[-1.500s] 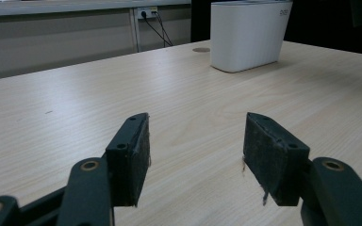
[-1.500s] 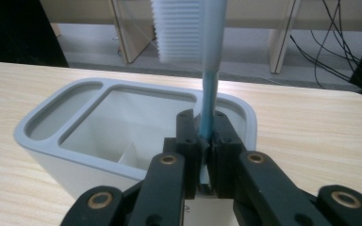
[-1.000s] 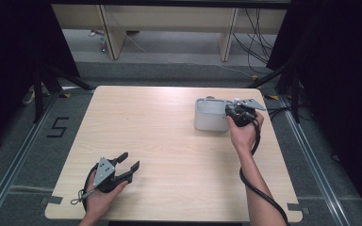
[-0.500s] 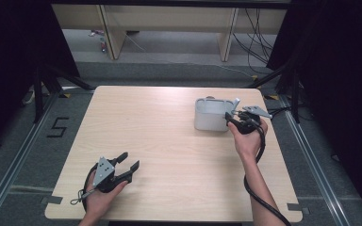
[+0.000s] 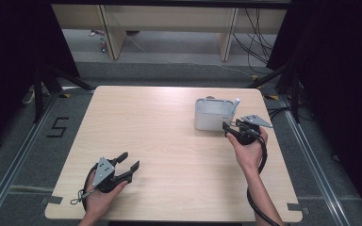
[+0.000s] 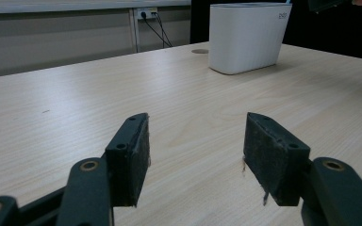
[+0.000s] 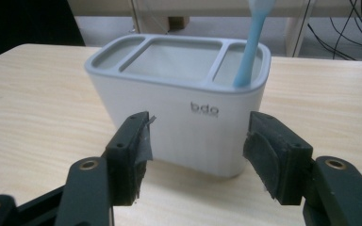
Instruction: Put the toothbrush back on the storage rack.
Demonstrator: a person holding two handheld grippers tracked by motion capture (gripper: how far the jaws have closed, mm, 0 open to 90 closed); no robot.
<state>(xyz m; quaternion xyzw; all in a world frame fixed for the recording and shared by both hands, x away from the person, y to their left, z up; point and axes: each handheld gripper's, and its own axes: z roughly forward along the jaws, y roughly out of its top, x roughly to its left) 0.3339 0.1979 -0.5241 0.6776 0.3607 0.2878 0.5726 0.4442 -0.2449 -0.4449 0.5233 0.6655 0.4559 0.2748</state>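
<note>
While your right claw stands with its jaws wide and nothing between the pads, having just been opening, it sits on the near side of the white caddy and points straight at that caddy's long front wall. Item one, the caddy: upright on the table, toward its far right part, three compartments across the top, its long axis running crosswise to your right claw's line of reach, so the jaws span only the middle of the wall and not its ends. Item two, the blue toothbrush: standing in the right-hand compartment as the right gripper view shows it, leaning a little, handle rising above the rim, beyond and to the right of the claw's centre line. Item three, your left claw: jaws also wide and empty, low at the near left of the table, well apart from the caddy, which lies far ahead and to its right. Judgement: your right hand is much the nearer; any move on the caddy or toothbrush falls to it.
</note>
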